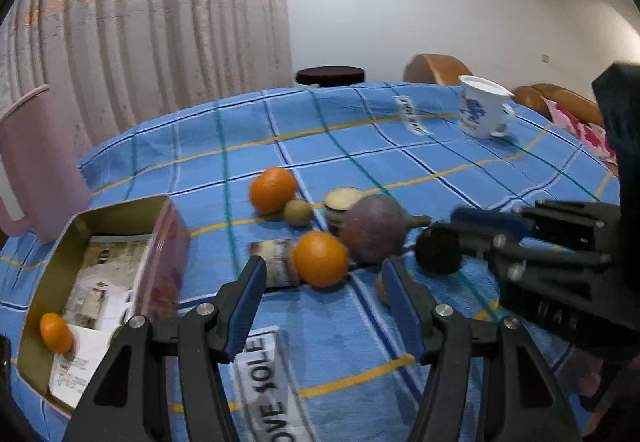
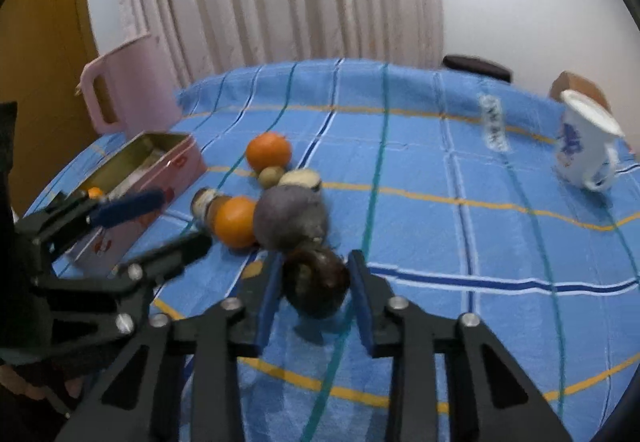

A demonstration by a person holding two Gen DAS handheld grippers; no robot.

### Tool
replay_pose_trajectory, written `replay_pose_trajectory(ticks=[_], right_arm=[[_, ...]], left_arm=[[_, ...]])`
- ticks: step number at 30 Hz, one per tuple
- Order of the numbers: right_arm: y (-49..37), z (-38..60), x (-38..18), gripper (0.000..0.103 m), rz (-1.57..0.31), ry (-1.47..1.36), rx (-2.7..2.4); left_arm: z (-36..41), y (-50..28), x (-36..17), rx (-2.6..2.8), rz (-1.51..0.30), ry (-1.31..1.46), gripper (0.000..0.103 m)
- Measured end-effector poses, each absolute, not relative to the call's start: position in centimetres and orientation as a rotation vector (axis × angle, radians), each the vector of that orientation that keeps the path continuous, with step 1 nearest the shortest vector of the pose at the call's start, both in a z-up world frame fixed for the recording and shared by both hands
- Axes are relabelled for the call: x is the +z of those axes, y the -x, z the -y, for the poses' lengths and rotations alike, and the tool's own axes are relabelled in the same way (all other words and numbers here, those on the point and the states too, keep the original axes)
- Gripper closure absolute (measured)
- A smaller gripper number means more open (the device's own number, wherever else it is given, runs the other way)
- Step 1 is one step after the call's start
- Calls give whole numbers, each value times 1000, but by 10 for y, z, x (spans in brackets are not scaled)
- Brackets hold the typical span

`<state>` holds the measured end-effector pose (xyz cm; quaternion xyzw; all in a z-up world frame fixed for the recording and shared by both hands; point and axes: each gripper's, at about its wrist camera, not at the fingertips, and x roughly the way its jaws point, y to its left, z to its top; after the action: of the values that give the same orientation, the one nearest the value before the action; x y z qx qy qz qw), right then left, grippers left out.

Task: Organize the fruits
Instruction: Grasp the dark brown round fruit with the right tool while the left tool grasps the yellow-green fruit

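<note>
Fruits lie in a cluster on the blue checked cloth: a far orange [image 1: 273, 189], a small greenish fruit [image 1: 298, 213], a near orange [image 1: 321, 259], a large purple fruit [image 1: 373, 228]. My left gripper [image 1: 320, 290] is open, just short of the near orange. My right gripper [image 2: 314, 284] is shut on a dark brown round fruit [image 2: 316, 284], held just above the cloth; it also shows in the left wrist view [image 1: 438, 249]. A pink open tin [image 1: 80, 294] at the left holds a small orange [image 1: 56, 332] and papers.
A pink jug [image 2: 128, 94] stands behind the tin. A white mug with blue print [image 1: 482, 108] stands at the far right. A small jar [image 1: 340, 208] and a lying bottle [image 1: 272, 256] sit among the fruits. A printed label [image 1: 268, 382] lies near me.
</note>
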<state>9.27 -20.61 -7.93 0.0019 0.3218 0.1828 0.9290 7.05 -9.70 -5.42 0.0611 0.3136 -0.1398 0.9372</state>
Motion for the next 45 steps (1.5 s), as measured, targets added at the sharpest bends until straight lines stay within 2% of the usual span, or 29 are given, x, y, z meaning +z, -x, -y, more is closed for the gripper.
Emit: replay_pose_trajectory(ticks=[3, 10, 11, 13, 15, 16, 17, 18, 22, 26, 30, 35, 38, 45], right_arm=[[-89, 216, -75, 83, -625, -40, 344], [-100, 213, -81, 82, -691, -45, 362], [-99, 215, -82, 78, -689, -49, 350], [-94, 224, -78, 65, -651, -83, 340], [-90, 239, -75, 45, -614, -139, 281], [-89, 244, -75, 45, -612, -153, 269], [-90, 250, -76, 45, -619, -172, 255], [-92, 252, -77, 45, -630, -177, 249], [-100, 240, -79, 45, -683, -126, 274], [-108, 225, -86, 53, -741, -64, 309], [-118, 230, -95, 57, -800, -111, 330], [-125, 221, -103, 57, -859, -89, 351], [-124, 211, -101, 62, -856, -21, 332], [-114, 217, -93, 63, -787, -26, 327]], left_arm=[[103, -75, -58, -342, -681, -102, 41], [119, -80, -66, -386, -745, -142, 41], [123, -81, -68, -392, -759, -152, 42], [126, -82, -70, -406, -772, -150, 57], [130, -85, -72, -433, -798, -148, 61], [131, -87, -74, -447, -809, -143, 63], [133, -89, -75, -463, -824, -132, 72], [133, -92, -76, -473, -834, -122, 74], [134, -92, -73, -482, -822, -111, 74], [124, -87, -68, -468, -791, -80, 74], [116, -80, -65, -446, -763, -60, 74], [106, -75, -60, -420, -724, -33, 74], [103, -73, -58, -399, -706, -29, 74], [89, -70, -54, -339, -658, 22, 74]])
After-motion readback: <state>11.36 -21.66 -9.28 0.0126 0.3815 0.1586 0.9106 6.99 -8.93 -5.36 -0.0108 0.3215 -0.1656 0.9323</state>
